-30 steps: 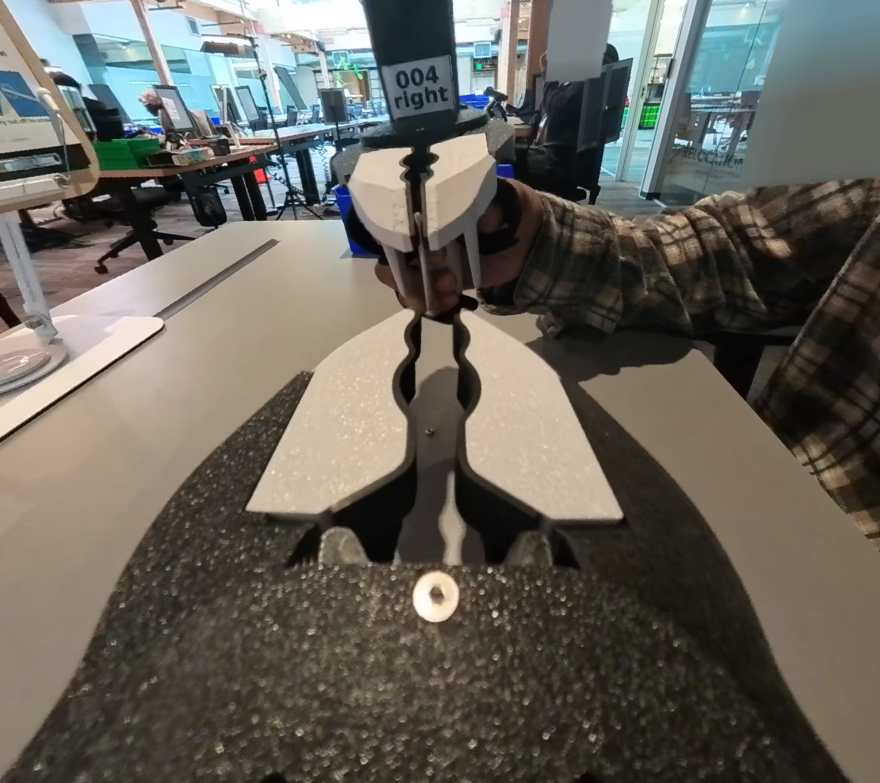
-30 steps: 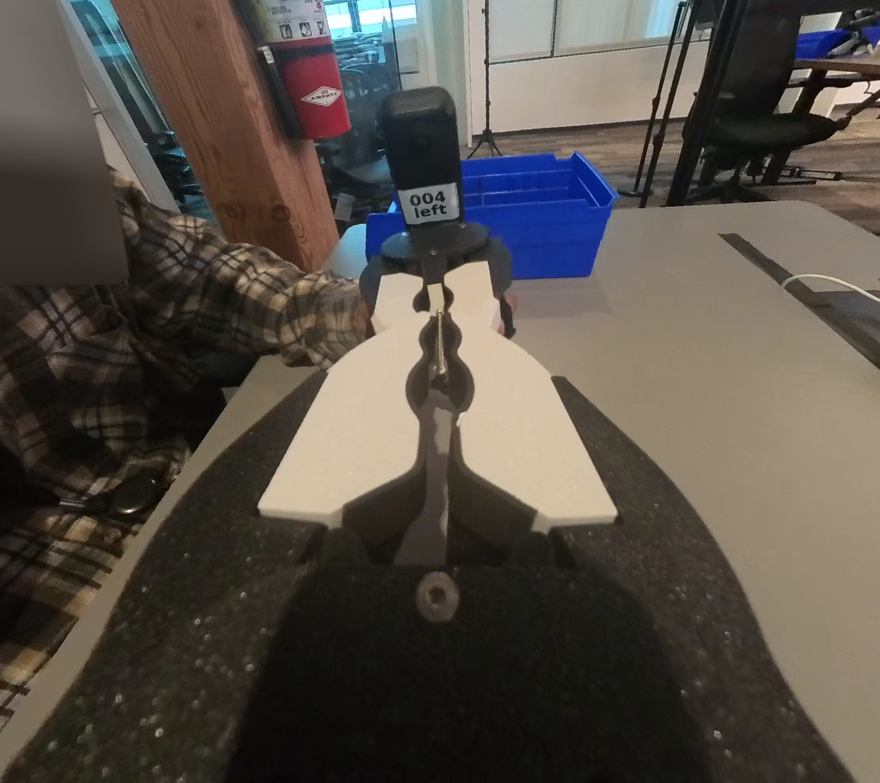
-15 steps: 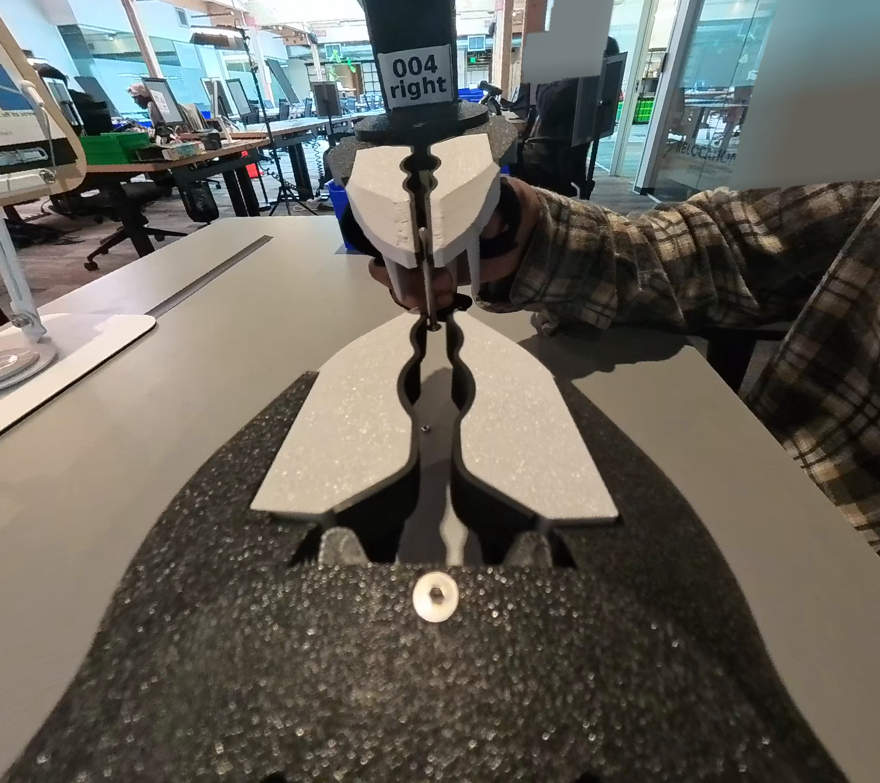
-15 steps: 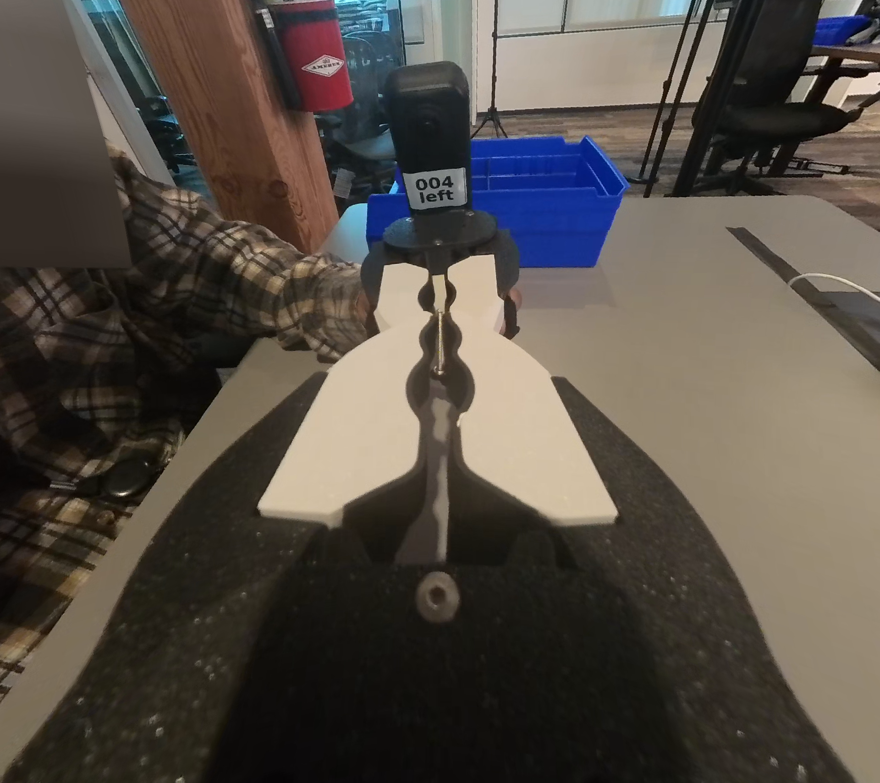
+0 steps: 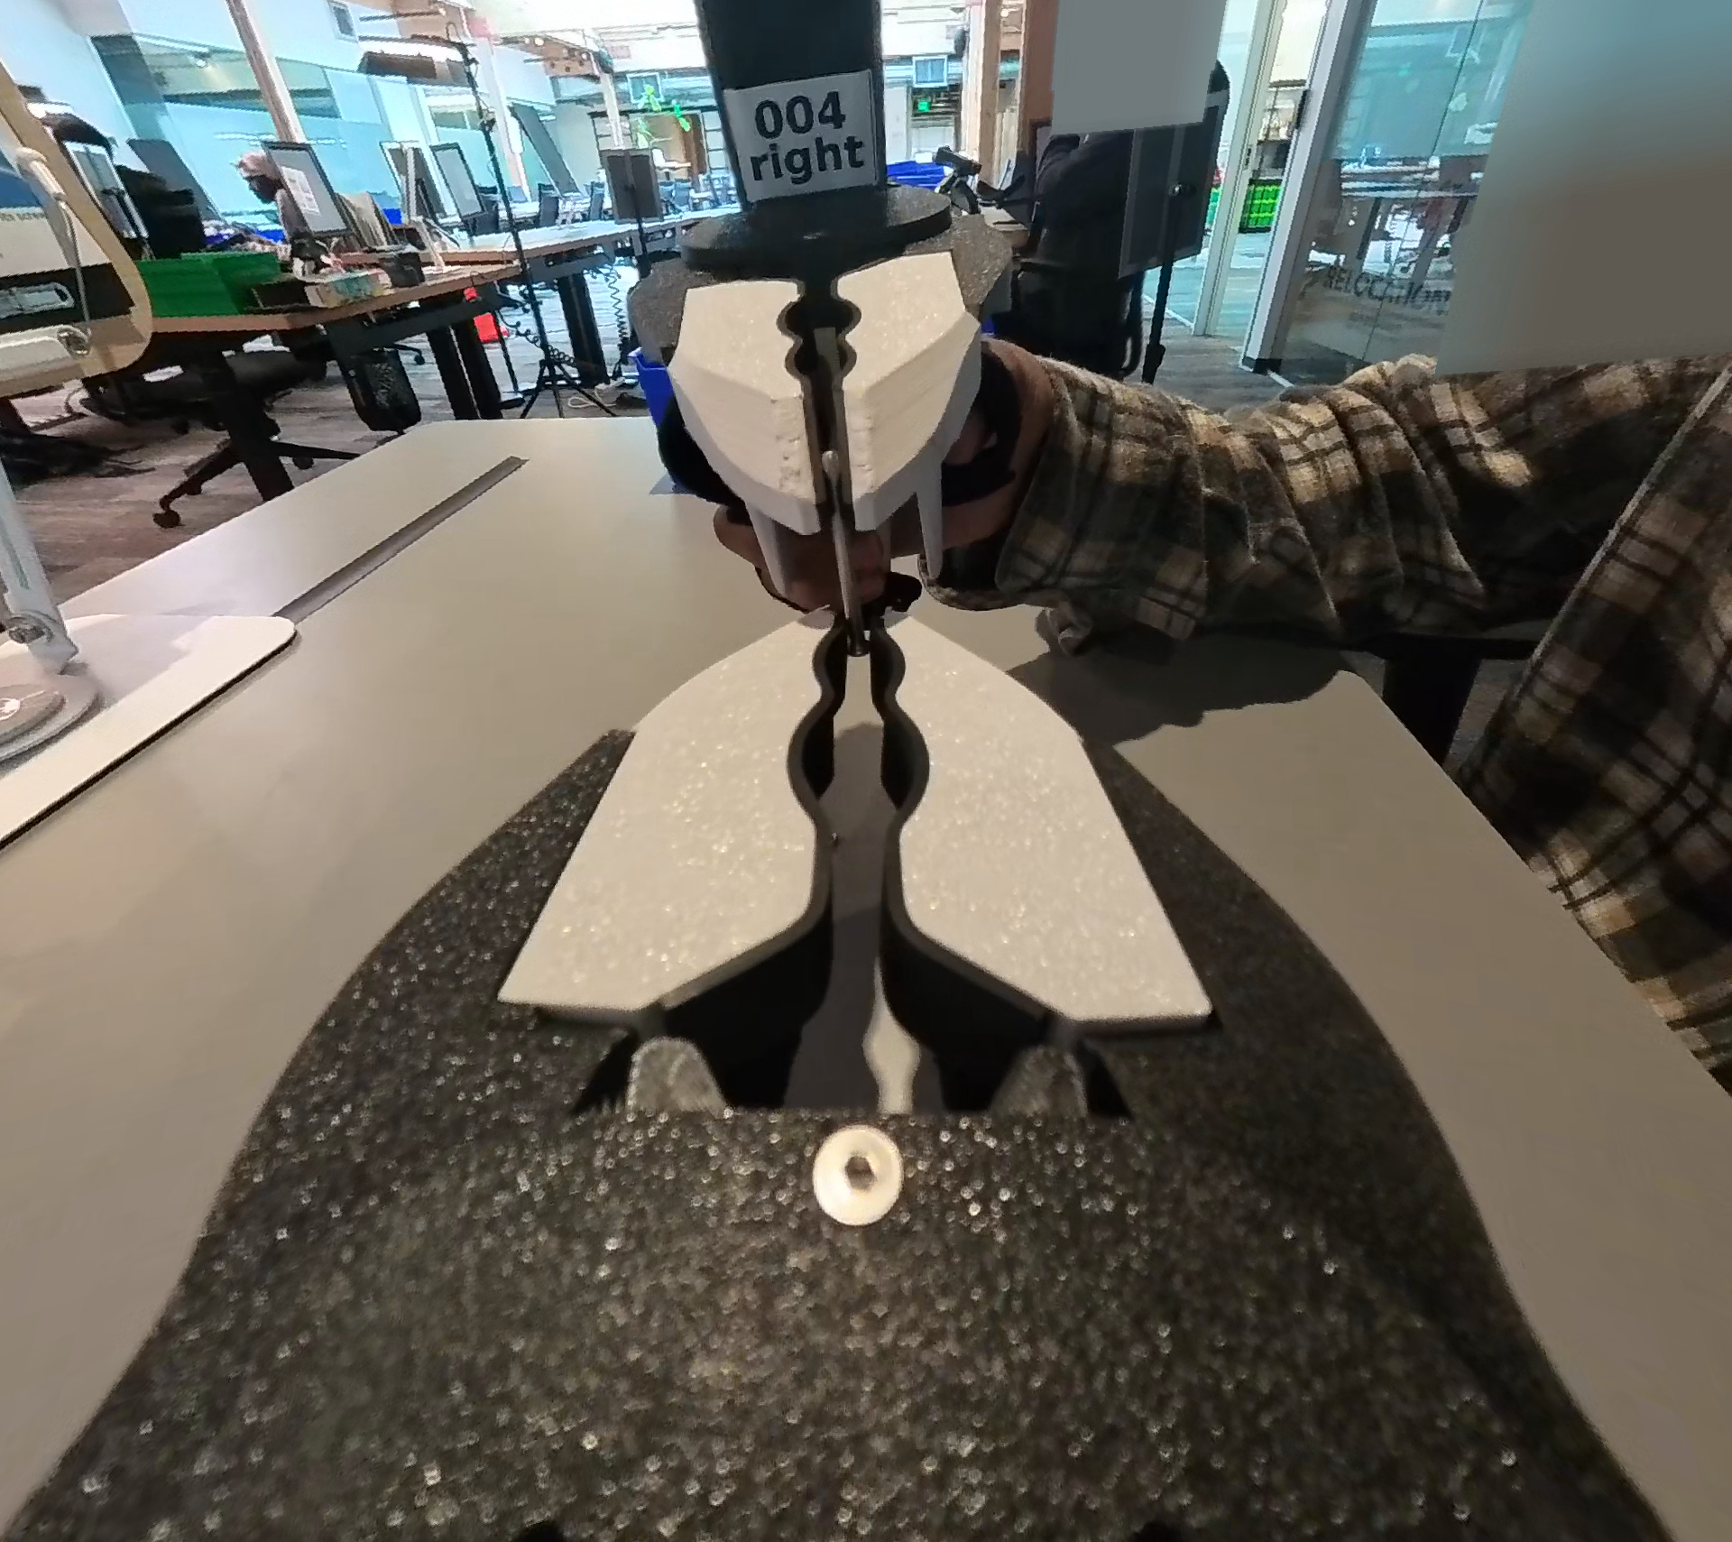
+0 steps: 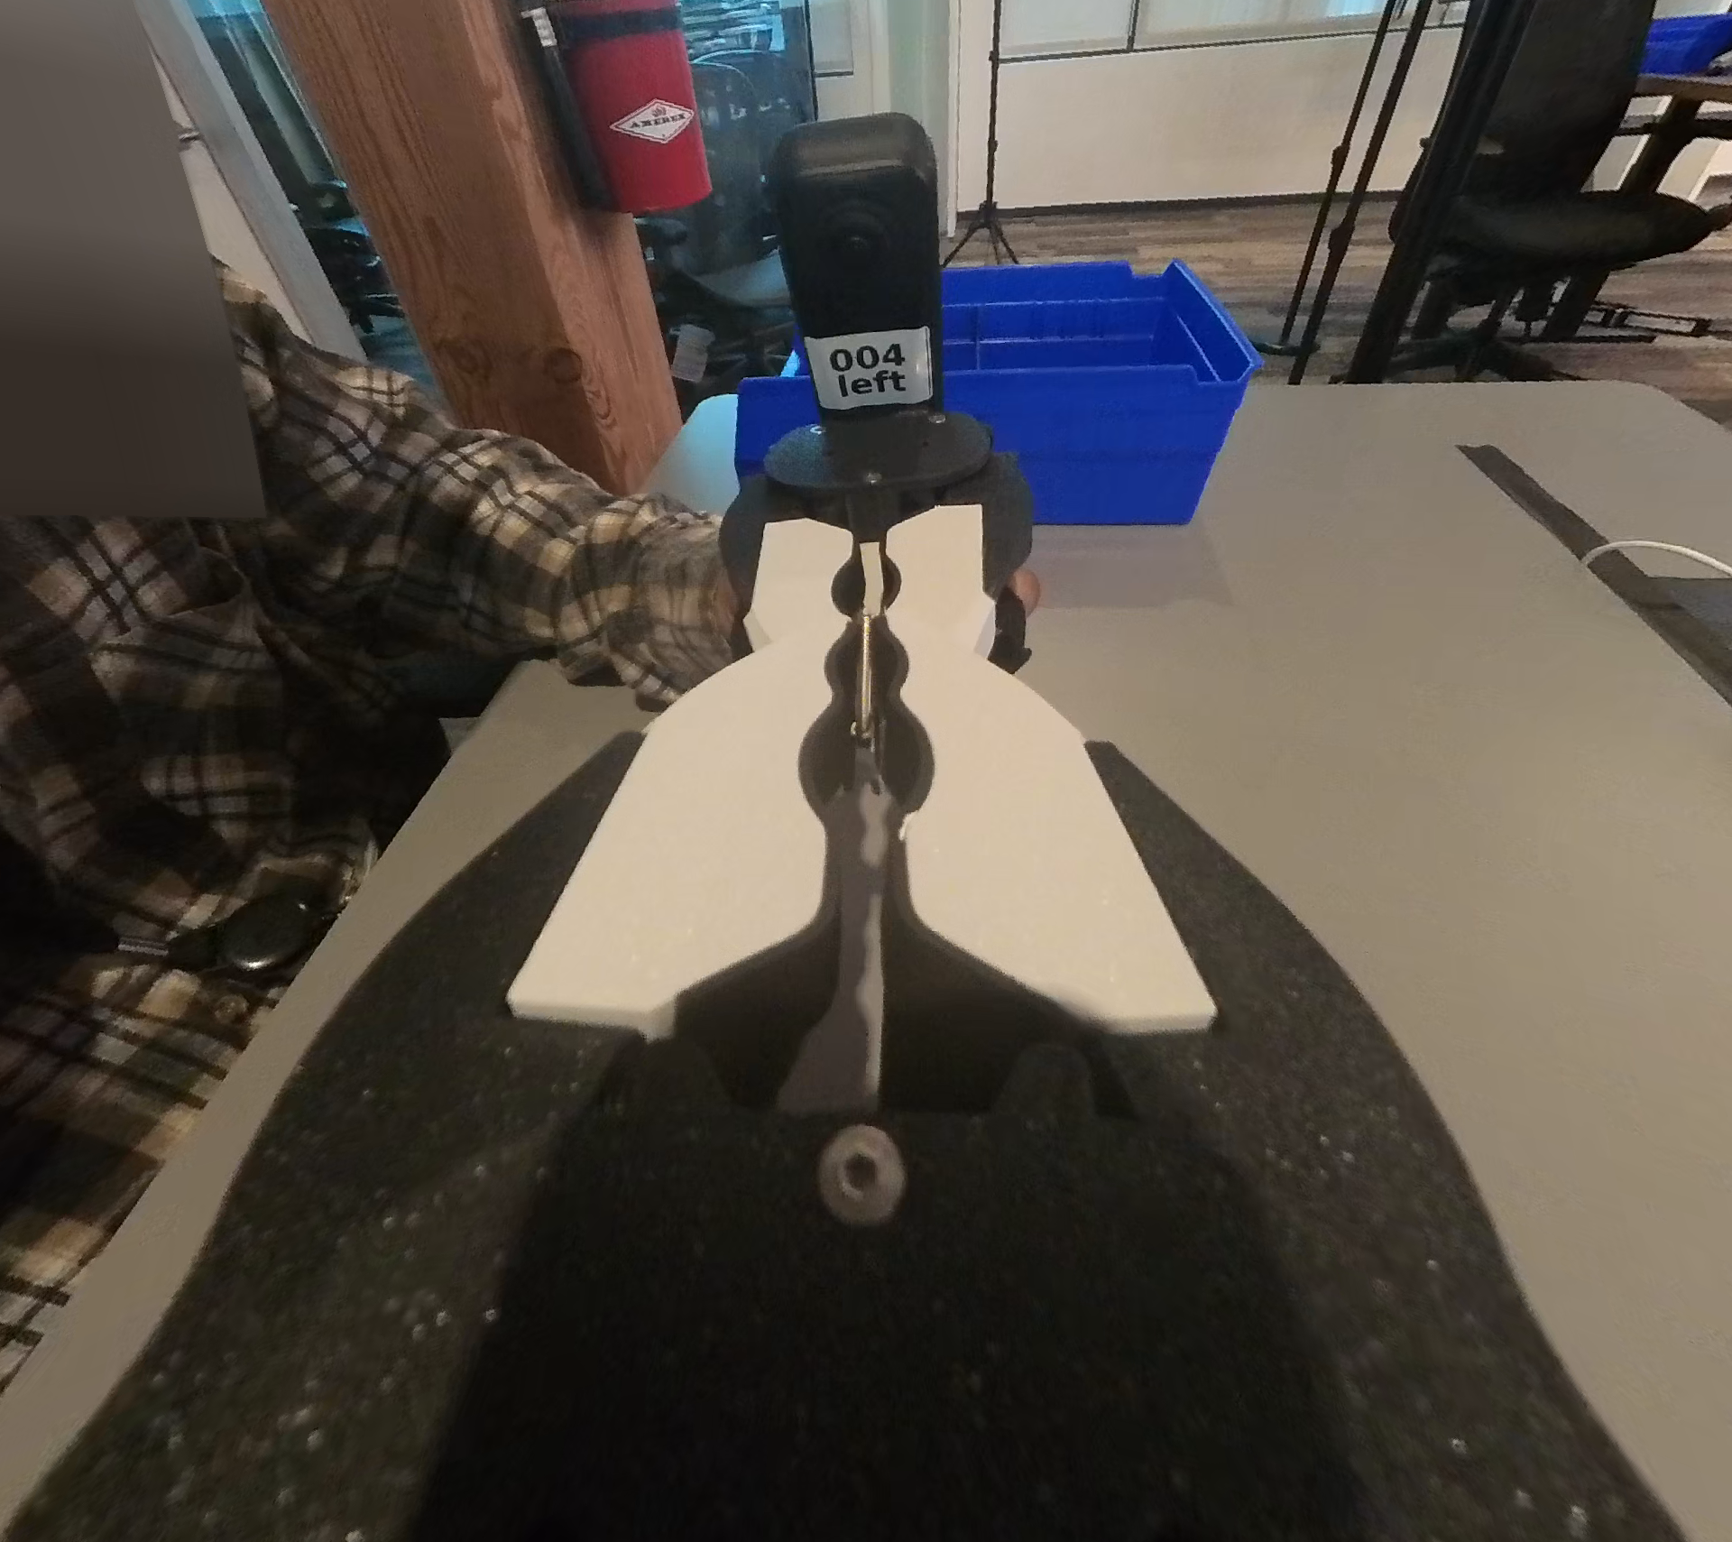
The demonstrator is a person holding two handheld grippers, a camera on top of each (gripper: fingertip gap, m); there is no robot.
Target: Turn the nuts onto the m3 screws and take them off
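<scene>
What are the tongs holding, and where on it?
Right tongs clamp the long screw along its shank. Left tongs' tips flank its free end; grip or nut there unclear.

A thin, long silver screw (image 5: 837, 522) spans the air between the two facing grippers above the grey table, its near tip (image 5: 855, 647) perhaps carrying a small nut, too tiny to confirm.

I count tongs: 2, left tongs (image 5: 855, 658) and right tongs (image 6: 867, 658) | M3 screw (image 5: 837, 531): 1, spanning both | nut: too small for me to count | blue bin (image 6: 1078, 410): 1 on my table (image 6: 1406, 747) | red fire extinguisher (image 6: 637, 100): 1 | plaid sleeves: 2
</scene>
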